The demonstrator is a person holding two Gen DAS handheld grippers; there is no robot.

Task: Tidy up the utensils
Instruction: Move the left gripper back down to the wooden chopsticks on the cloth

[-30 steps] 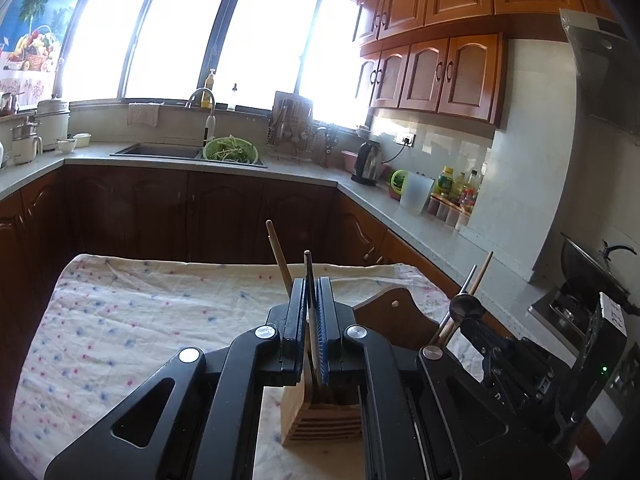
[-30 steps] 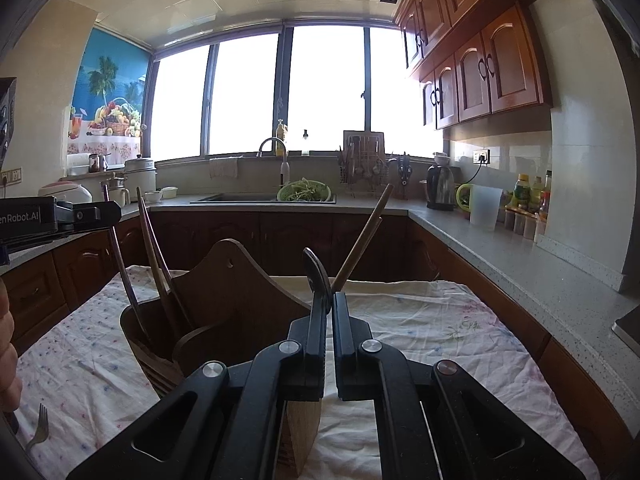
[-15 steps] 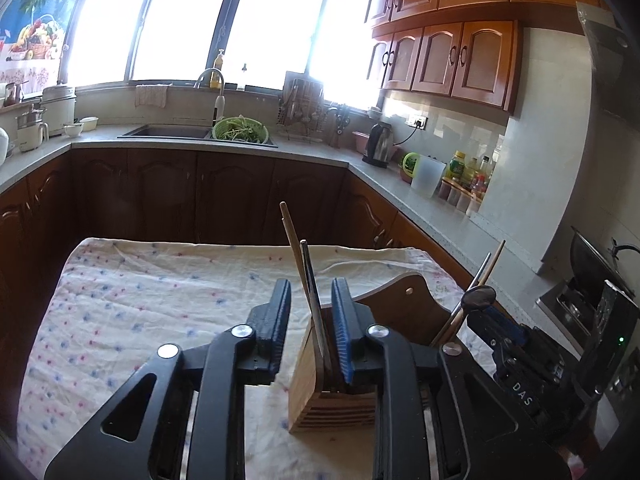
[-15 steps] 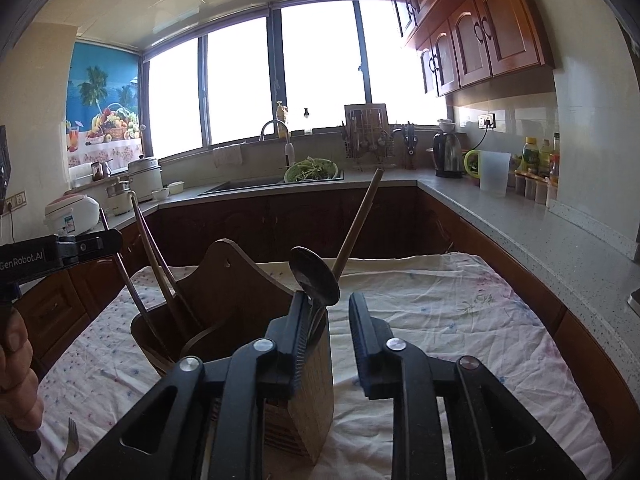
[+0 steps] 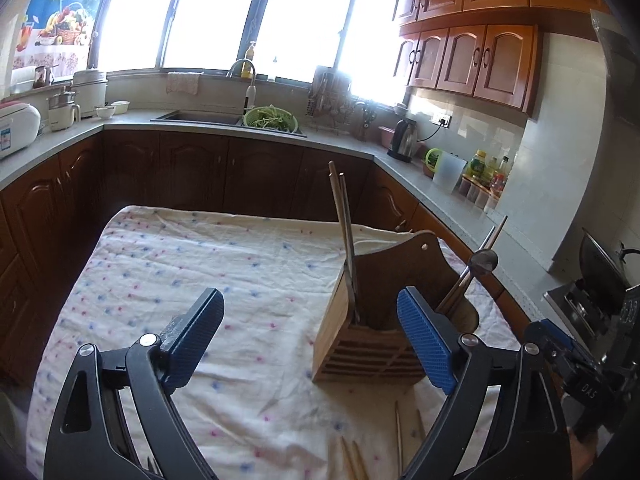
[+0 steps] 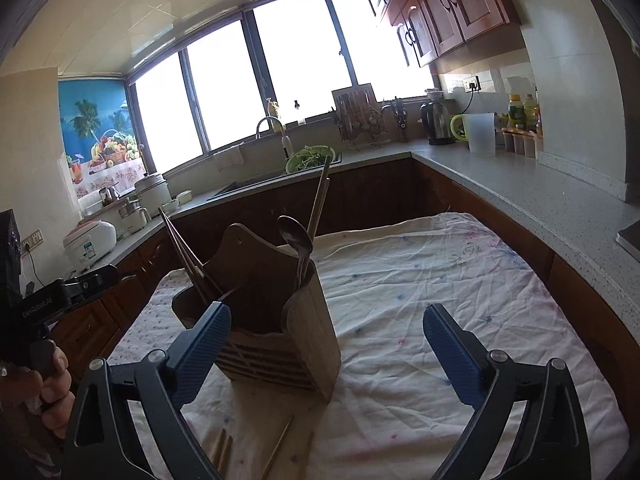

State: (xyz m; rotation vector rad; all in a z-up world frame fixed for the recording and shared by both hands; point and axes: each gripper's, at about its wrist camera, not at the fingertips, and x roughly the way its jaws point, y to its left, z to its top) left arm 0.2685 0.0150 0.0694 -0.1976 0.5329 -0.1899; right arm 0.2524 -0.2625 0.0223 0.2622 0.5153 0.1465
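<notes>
A wooden utensil holder [image 5: 372, 332] [image 6: 276, 320] stands on the cloth-covered table [image 5: 180, 272]. Two long chopsticks [image 5: 343, 220] stand upright in its near compartment. A metal spoon [image 6: 297, 237] [image 5: 484, 261] leans in another, with more chopsticks [image 6: 182, 246] at the far side. My left gripper [image 5: 312, 334] is just in front of the holder. Its jaws are opening, and no pad touches anything. My right gripper [image 6: 328, 350] is at the holder's other side, jaws opening too, with nothing between the pads. Loose chopsticks [image 5: 352, 460] [image 6: 222, 450] lie on the cloth near me.
Grey counters [image 6: 540, 196] with dark cabinets wrap the table on three sides. A stove with a pan [image 5: 600, 276] is at the right in the left wrist view. A hand [image 6: 48, 384] holds the left gripper's handle [image 6: 68, 292]. Bare cloth stretches left [image 5: 160, 280] and right [image 6: 440, 272] of the holder.
Both grippers were shut on utensils standing in the holder, left on a chopstick, right on the spoon. Both have let go, spread wide and drawn back from the holder.
</notes>
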